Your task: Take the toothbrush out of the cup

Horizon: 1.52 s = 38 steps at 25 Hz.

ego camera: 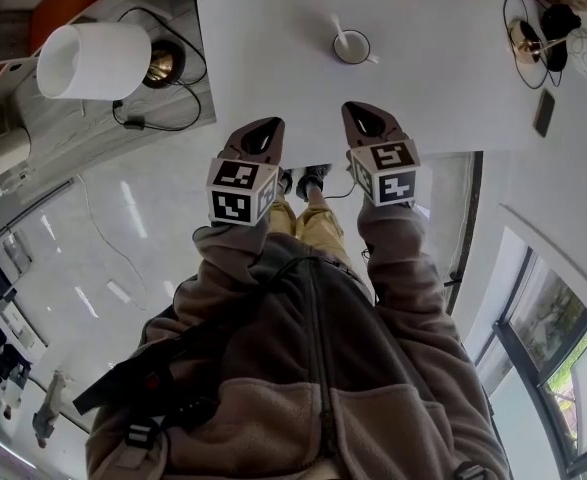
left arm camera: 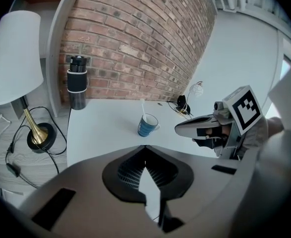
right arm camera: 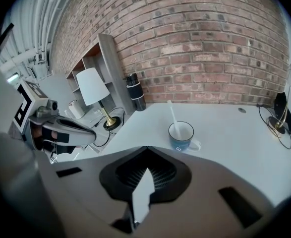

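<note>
A blue cup stands on the white table with a white toothbrush leaning in it. Both grippers hover at the table's near edge, well short of the cup. My left gripper is shut and holds nothing. My right gripper is likewise shut and empty. In the left gripper view the cup and toothbrush sit straight ahead of the jaw tips. The right gripper view shows the cup slightly right of its tips.
A white-shaded lamp with a brass base and black cables stands on a grey side surface at the left. A black bottle stands at the table's back left by the brick wall. A dark phone and a small brass lamp lie at the right.
</note>
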Tool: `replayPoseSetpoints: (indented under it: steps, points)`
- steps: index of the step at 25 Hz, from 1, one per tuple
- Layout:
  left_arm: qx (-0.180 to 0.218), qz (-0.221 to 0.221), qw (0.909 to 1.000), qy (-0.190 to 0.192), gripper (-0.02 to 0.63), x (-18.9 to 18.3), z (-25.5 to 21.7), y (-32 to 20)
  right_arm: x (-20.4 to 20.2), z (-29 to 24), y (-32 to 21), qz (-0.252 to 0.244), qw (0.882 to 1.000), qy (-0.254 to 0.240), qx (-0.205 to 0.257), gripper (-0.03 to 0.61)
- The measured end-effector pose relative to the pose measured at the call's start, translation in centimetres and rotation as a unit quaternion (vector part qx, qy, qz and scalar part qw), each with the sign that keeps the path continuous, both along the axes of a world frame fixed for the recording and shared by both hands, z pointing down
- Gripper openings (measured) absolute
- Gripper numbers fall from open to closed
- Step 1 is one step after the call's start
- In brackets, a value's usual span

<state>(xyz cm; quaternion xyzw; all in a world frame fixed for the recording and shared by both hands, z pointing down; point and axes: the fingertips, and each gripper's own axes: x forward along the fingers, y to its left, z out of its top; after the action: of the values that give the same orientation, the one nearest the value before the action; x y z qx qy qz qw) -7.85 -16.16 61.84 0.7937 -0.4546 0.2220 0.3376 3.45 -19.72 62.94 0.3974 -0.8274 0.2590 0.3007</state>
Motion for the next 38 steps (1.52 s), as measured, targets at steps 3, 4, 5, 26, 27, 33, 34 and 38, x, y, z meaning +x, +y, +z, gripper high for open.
replayPoseSetpoints:
  steps: [3, 4, 5, 26, 27, 33, 34, 38]
  points:
    - [-0.006, -0.002, 1.0000, 0.000, 0.005, 0.1, 0.7, -0.2, 0.2, 0.8, -0.7, 0.000, 1.000, 0.002, -0.004, 0.002]
    - [-0.008, -0.002, 1.0000, 0.000, 0.005, 0.1, 0.9, -0.4, 0.3, 1.0, -1.0, 0.000, 1.000, 0.003, -0.005, 0.002]
    - [-0.009, -0.003, 1.0000, 0.000, 0.005, 0.1, 1.1, -0.5, 0.4, 1.2, -1.2, 0.000, 1.000, 0.004, -0.006, 0.002]
    - [-0.040, -0.024, 0.9989, 0.001, 0.005, -0.7, 3.7, -2.4, 0.7, 4.3, -10.8, -0.053, 0.997, 0.050, 0.020, 0.003]
    - [-0.041, -0.026, 0.9988, 0.000, 0.005, -0.8, 3.9, -2.4, 0.7, 4.5, -11.1, -0.058, 0.997, 0.053, 0.020, 0.003]
    - [-0.048, -0.033, 0.9983, -0.001, 0.005, -1.4, 4.3, -2.3, 0.6, 6.1, -12.2, -0.085, 0.994, 0.074, 0.010, 0.017]
    - [-0.049, -0.034, 0.9982, -0.001, 0.005, -1.5, 4.4, -2.4, 0.5, 6.3, -12.3, -0.088, 0.993, 0.075, 0.007, 0.040]
    - [-0.053, -0.039, 0.9978, -0.001, 0.005, -1.8, 4.7, -2.4, 0.3, 6.9, -12.7, -0.098, 0.991, 0.087, 0.002, 0.049]
